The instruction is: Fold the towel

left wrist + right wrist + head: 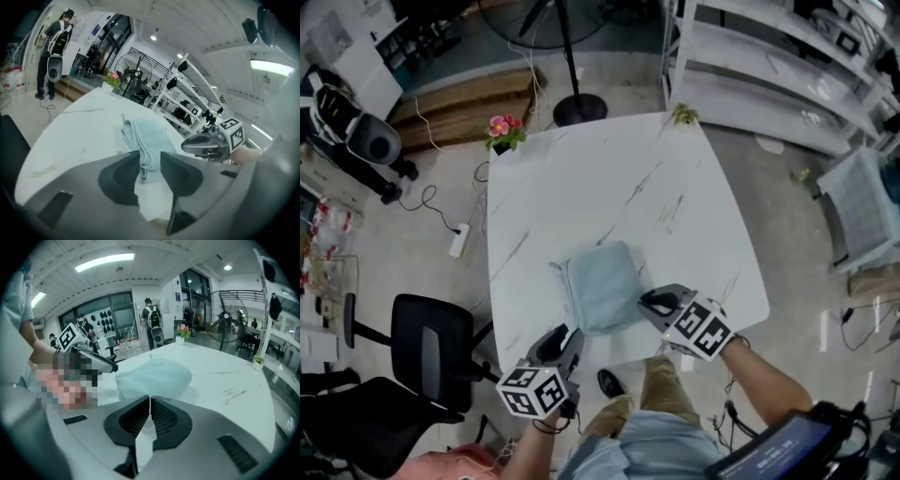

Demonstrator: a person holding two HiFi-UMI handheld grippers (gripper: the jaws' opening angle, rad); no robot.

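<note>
A light blue towel [602, 286], folded into a thick square, lies near the front edge of the white marble table [609, 178]. My left gripper [572, 336] is at the towel's near left corner. In the left gripper view its jaws [150, 157] stand apart, with the towel's [150, 133] corner showing in the gap and no pad seen pressing on it. At the towel's near right edge is my right gripper [645, 302]. In the right gripper view its jaws [150, 399] meet with nothing between them, and the towel [154, 376] lies just ahead.
A pot of pink flowers [503, 131] stands at the table's far left corner and a small plant [682, 114] at the far right corner. A black office chair [431, 356] is left of the table. A fan stand [577, 108] and white shelving [769, 56] are behind it.
</note>
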